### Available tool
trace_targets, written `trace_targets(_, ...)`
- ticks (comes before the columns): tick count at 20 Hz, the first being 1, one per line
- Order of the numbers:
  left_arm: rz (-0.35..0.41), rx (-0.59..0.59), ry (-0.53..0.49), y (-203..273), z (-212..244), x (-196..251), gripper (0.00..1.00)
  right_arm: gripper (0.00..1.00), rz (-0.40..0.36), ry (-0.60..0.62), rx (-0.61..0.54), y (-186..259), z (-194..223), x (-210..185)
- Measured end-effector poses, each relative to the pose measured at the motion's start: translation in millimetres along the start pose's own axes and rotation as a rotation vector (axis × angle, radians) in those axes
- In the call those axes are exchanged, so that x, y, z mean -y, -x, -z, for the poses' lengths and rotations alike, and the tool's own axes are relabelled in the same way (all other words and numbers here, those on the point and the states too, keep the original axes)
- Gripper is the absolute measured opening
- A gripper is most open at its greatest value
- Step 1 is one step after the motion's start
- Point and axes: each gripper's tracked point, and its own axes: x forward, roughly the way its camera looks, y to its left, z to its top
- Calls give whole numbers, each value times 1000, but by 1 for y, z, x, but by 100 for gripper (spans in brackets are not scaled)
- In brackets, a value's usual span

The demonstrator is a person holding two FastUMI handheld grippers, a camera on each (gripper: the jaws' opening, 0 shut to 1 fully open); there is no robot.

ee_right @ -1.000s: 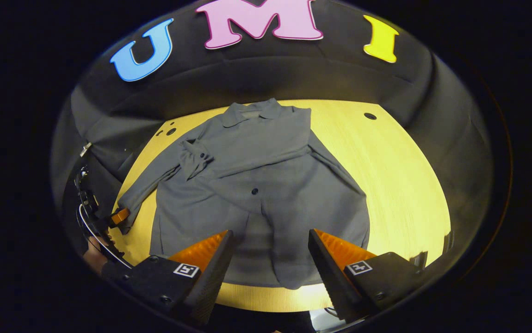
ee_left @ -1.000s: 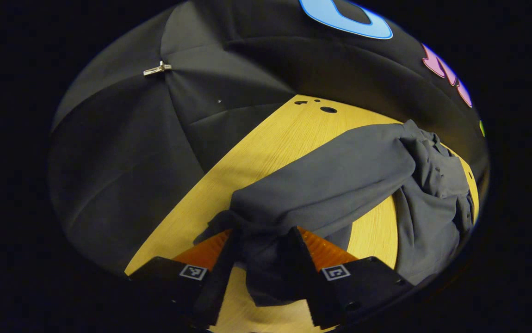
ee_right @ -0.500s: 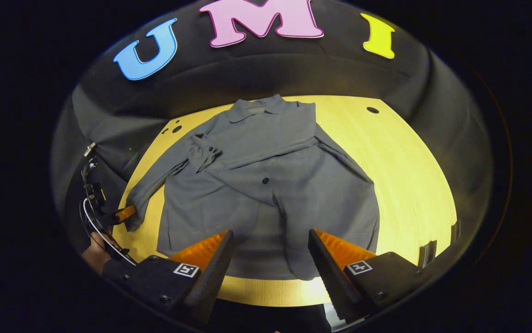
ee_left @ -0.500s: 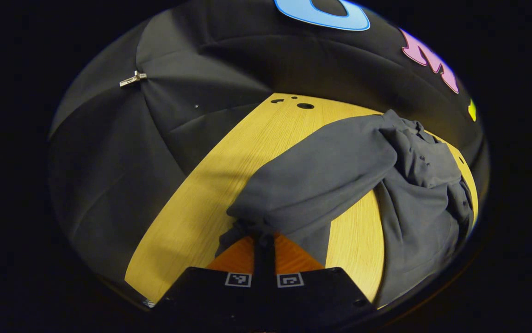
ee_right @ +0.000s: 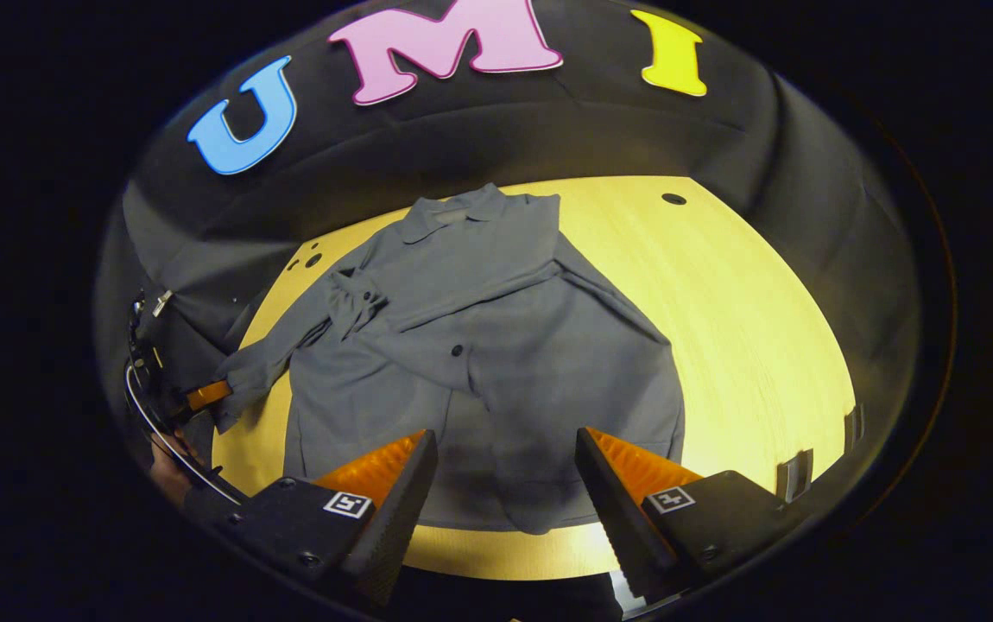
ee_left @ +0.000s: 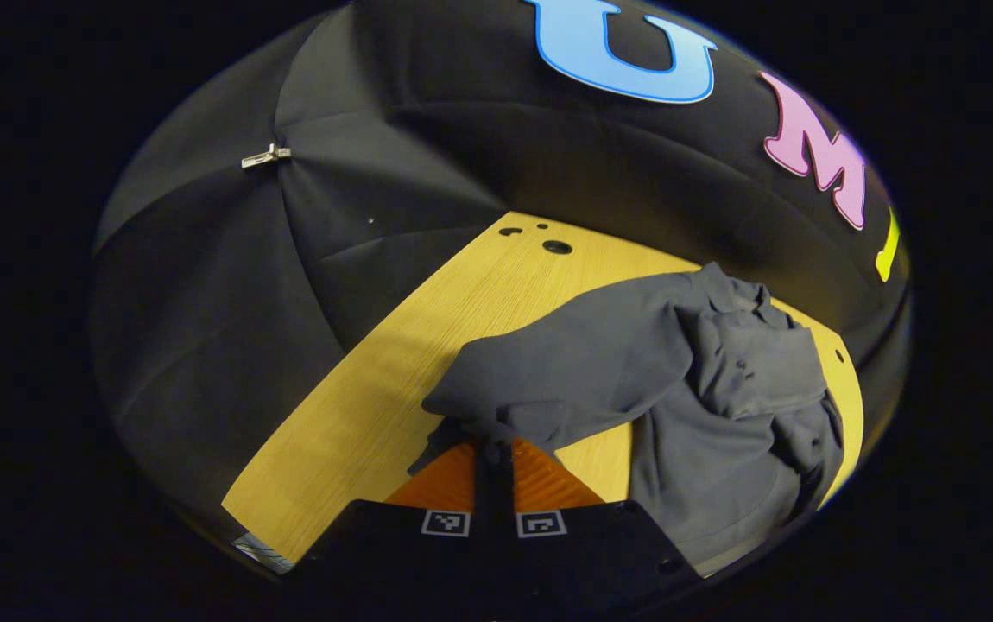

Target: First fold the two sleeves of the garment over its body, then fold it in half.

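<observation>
A grey button-up garment [ee_right: 496,345] lies spread on the wooden table [ee_right: 764,345], collar at the far side. One sleeve [ee_right: 479,281] lies folded across its chest. The other sleeve [ee_right: 276,354] stretches out to the left, its cuff pinched by my left gripper [ee_right: 207,395]. In the left gripper view my left gripper [ee_left: 494,449] is shut on that cuff [ee_left: 479,423], with the sleeve [ee_left: 574,371] lifted off the table and running back to the bunched body [ee_left: 738,415]. My right gripper [ee_right: 505,449] hangs open above the hem, holding nothing.
Black cloth walls ring the table [ee_left: 376,389]. Small holes [ee_left: 557,247] mark the table's far left corner and another hole [ee_right: 673,199] the far right. A hand [ee_right: 168,475] holds the left gripper at the table's left edge.
My left gripper shut on the sleeve cuff and has raised it, drawing the sleeve inward so it slackens. The right gripper stayed open over the hem, drifting slightly.
</observation>
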Motion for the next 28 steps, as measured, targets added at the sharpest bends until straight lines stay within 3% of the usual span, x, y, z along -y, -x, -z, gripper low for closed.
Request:
trace_targets(7, 91, 84, 47, 11, -65, 81, 5, 99, 42, -44, 38, 1, -15, 53)
trace_targets(12, 188, 117, -53, 14, -91, 168, 5, 99, 45, -76, 33, -3, -20, 76)
trace_targets(18, 323, 157, -270, 20, -94, 280, 6, 99, 72, -113, 63, -4, -33, 100)
trace_targets(28, 542, 102, -357, 13, -64, 427, 5, 99, 94, -152, 30, -8, -29, 127)
